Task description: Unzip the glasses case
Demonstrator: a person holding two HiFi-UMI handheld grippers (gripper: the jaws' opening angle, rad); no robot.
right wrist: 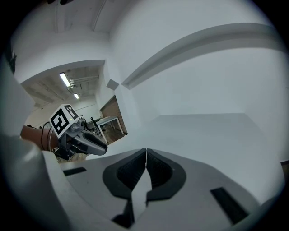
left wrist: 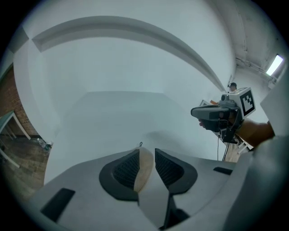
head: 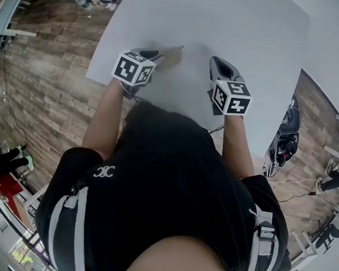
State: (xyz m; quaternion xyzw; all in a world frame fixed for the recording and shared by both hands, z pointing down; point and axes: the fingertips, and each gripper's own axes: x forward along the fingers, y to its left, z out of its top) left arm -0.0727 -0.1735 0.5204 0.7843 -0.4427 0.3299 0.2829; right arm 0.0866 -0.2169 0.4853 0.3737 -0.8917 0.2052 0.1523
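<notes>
The glasses case [head: 173, 58] is a small beige thing on the white table [head: 250, 28], with a thin dark zipper pull [head: 181, 47] at its far end. My left gripper [head: 162, 56] sits right at the case. In the left gripper view the case [left wrist: 144, 169] stands between the jaws and lies against the left pad [left wrist: 126, 169]; a narrow gap shows on its right side, so the left gripper [left wrist: 146, 153] is open. My right gripper [head: 219, 63] hovers to the right of the case, shut and empty, its pads together [right wrist: 146, 151].
The table's near-left edge [head: 99, 65] runs just beside my left hand, with wooden floor [head: 41, 78] beyond it. A desk [right wrist: 107, 122] stands in the room behind. Cables and gear [head: 286, 145] lie on the floor at the right.
</notes>
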